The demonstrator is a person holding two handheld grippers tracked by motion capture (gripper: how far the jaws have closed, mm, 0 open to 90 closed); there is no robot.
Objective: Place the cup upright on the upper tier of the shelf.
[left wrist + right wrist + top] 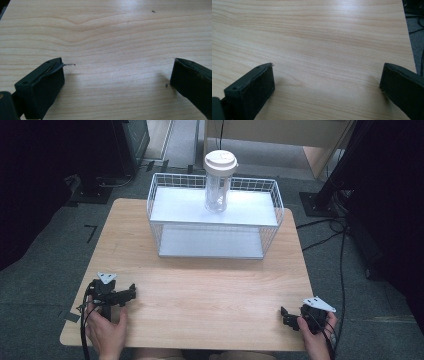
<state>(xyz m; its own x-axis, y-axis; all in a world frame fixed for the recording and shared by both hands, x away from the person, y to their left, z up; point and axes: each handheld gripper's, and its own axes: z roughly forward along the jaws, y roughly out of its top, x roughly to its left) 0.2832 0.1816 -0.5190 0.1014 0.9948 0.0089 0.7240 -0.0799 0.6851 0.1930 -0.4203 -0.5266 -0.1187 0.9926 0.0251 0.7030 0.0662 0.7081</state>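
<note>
My left gripper [132, 292] rests near the front left corner of the light wooden table [210, 285], held by a hand. In the left gripper view its jaws [117, 72] stand wide open over bare wood, with nothing between them. My right gripper [284, 315] sits near the front right corner, also in a hand. The right gripper view shows its jaws [327, 75] wide apart over bare wood, gripping nothing. A clear jar [218, 182] with a beige lid stands upright on the top shelf of a white wire rack [215, 217] at the table's far side, well away from both grippers.
The rack has a lower white shelf [210, 243] with nothing on it. Black cables [330, 227] run over the grey floor to the right of the table. Dark stands and equipment [100, 180] sit beyond the far left corner.
</note>
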